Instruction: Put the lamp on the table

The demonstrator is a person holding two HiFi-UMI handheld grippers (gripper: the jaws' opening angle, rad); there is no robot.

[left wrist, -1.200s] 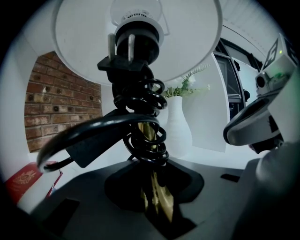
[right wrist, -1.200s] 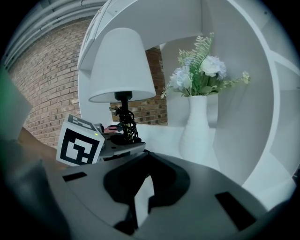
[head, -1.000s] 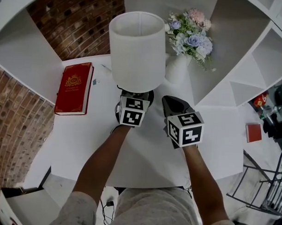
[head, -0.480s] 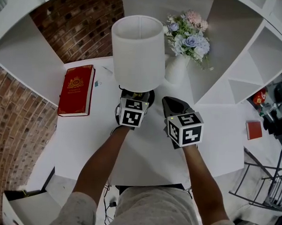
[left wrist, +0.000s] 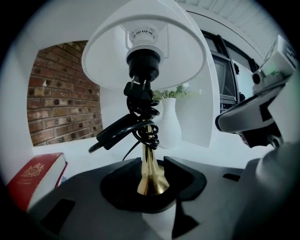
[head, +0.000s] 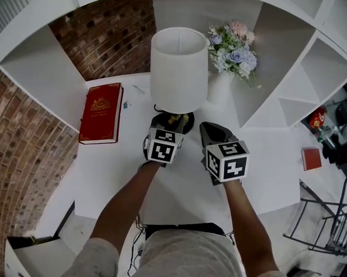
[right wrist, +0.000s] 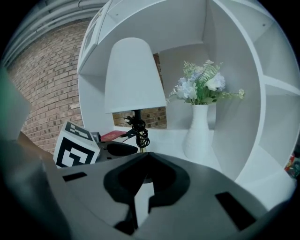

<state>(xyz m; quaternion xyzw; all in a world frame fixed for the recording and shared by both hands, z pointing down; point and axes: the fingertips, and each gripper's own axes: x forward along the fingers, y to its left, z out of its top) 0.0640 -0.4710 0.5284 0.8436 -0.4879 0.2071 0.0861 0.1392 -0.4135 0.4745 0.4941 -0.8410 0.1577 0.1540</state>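
Note:
A lamp with a white drum shade [head: 179,70], a brass stem [left wrist: 149,173] and a black round base [head: 175,120] stands upright on the white table [head: 121,173]. Its black cord [left wrist: 140,117] is coiled round the stem. My left gripper [head: 172,123] reaches to the base, and its open jaws stand on either side of the stem foot [left wrist: 151,165] with gaps showing. My right gripper [head: 211,128] hovers just right of the lamp; its jaws [right wrist: 144,157] are shut with nothing between them.
A red book [head: 100,112] lies at the table's left. A white vase of flowers [head: 219,88] stands right behind the lamp. White shelf compartments [head: 288,105] and a brick wall [head: 109,30] ring the table. A small red thing [head: 312,160] lies off to the right.
The head view has drifted, so everything sits a little further right and lower in the picture. The lamp stays upright on the table, and both grippers keep their places beside it.

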